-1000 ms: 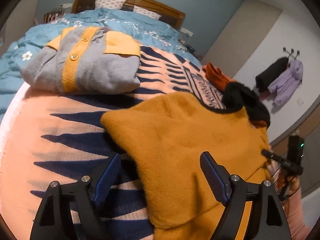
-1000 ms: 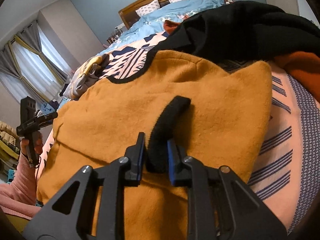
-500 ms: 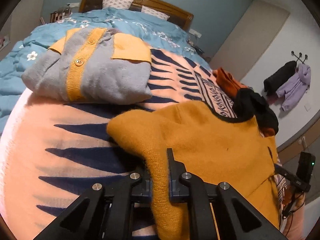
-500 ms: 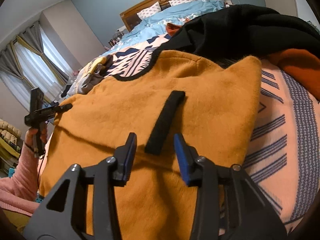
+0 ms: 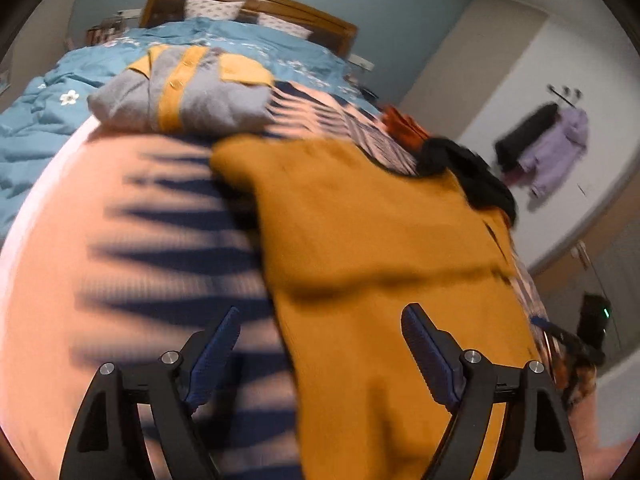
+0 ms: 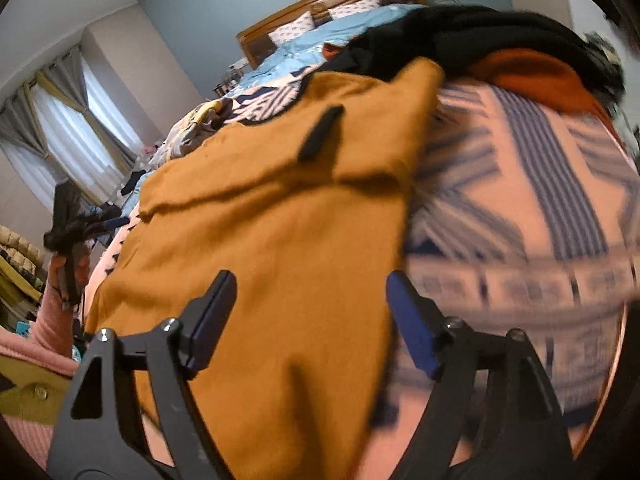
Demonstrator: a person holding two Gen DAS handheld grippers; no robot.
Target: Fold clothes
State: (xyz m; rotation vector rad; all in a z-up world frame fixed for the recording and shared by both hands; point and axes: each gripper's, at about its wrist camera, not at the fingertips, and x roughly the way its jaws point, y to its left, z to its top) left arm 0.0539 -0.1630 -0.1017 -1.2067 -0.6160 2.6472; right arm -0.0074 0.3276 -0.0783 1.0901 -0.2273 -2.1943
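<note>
Right now both grippers hang over the near end of the mustard-yellow sweater, which lies spread on the pink blanket with dark blue stripes. The left gripper has its jaws opening wide — the sweater's left edge runs under the gap, but neither blue pad presses it. The right gripper is opening too, straddling the sweater's right edge, cloth below it and nothing pinched. A black cuff rests on top of the sweater, further up its front. Beyond the sweater's far left corner sits a folded grey cardigan with yellow trim. At the sweater's far right corner lies a heap of black clothing over something rust-orange — then the blue floral quilt and wooden headboard.
</note>
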